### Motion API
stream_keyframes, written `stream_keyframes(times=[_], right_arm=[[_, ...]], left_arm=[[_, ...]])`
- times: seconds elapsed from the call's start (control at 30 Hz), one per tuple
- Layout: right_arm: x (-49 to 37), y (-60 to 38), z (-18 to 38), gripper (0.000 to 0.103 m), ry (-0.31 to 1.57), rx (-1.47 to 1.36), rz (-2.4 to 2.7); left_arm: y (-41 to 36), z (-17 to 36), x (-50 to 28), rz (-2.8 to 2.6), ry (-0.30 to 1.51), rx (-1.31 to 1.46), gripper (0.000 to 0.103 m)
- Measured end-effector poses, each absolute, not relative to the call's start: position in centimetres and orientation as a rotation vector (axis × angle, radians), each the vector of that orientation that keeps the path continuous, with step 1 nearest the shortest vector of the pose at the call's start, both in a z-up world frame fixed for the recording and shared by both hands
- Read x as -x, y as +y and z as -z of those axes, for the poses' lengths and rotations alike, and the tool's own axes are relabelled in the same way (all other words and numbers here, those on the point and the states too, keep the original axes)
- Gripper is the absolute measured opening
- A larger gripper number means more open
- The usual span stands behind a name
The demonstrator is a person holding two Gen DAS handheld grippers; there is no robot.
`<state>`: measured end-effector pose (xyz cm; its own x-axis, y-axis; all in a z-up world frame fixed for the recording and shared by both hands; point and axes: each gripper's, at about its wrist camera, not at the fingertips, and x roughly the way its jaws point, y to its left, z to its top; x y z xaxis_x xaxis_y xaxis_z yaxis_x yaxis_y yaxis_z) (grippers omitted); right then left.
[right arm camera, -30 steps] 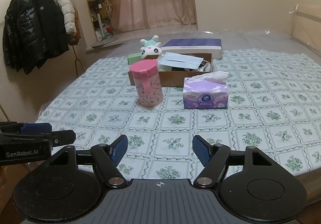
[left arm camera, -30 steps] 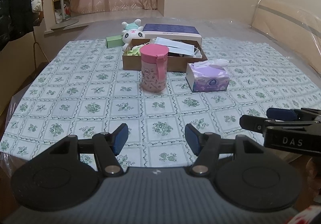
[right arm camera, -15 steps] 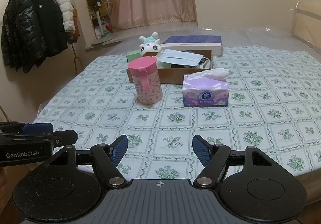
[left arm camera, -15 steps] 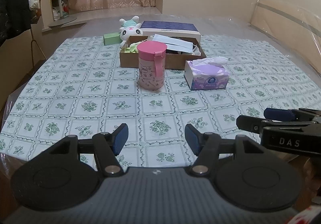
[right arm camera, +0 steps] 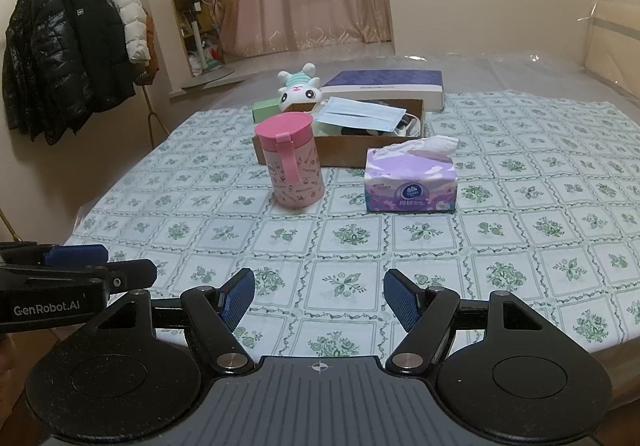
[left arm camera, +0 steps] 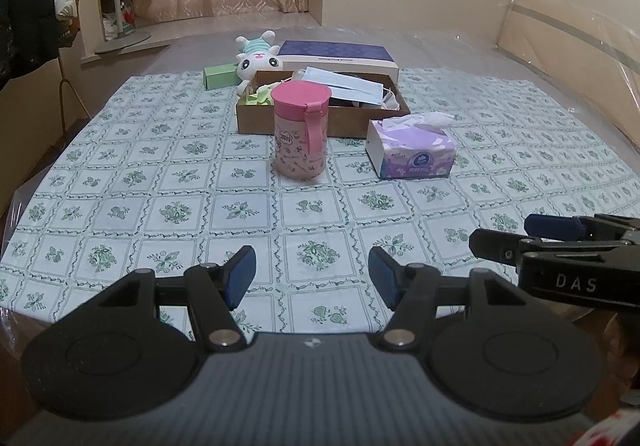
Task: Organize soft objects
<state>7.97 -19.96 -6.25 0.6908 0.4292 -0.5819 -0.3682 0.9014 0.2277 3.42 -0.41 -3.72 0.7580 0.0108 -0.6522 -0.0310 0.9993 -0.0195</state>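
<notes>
A white plush toy (left arm camera: 258, 58) (right arm camera: 301, 91) lies at the far side of the table, behind a brown cardboard box (left arm camera: 256, 118) (right arm camera: 340, 152) that holds blue face masks (left arm camera: 344, 82) (right arm camera: 360, 114). A purple tissue pack (left arm camera: 412, 150) (right arm camera: 410, 182) stands in front of the box. My left gripper (left arm camera: 312, 276) is open and empty over the near table edge. My right gripper (right arm camera: 319, 298) is open and empty beside it, and shows from the side in the left wrist view (left arm camera: 500, 236).
A pink lidded cup (left arm camera: 301, 128) (right arm camera: 290, 162) stands in front of the box. A dark blue flat box (left arm camera: 336, 54) and a small green box (left arm camera: 220, 76) lie behind. The floral tablecloth (left arm camera: 120, 182) covers the table. Coats (right arm camera: 60, 54) hang at the left.
Both grippers have moved forward a little toward the objects, which look larger now. Both stay open and empty.
</notes>
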Motion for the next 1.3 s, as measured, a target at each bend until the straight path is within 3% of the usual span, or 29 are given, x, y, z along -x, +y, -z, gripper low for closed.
stream_keyframes(times=[1.3], right_arm=[[-7.97, -19.9, 6.19, 0.071, 0.671, -0.095, -0.444]], left_arm=[[-0.25, 3.44, -3.27, -0.024, 0.704, 0.027, 0.06]])
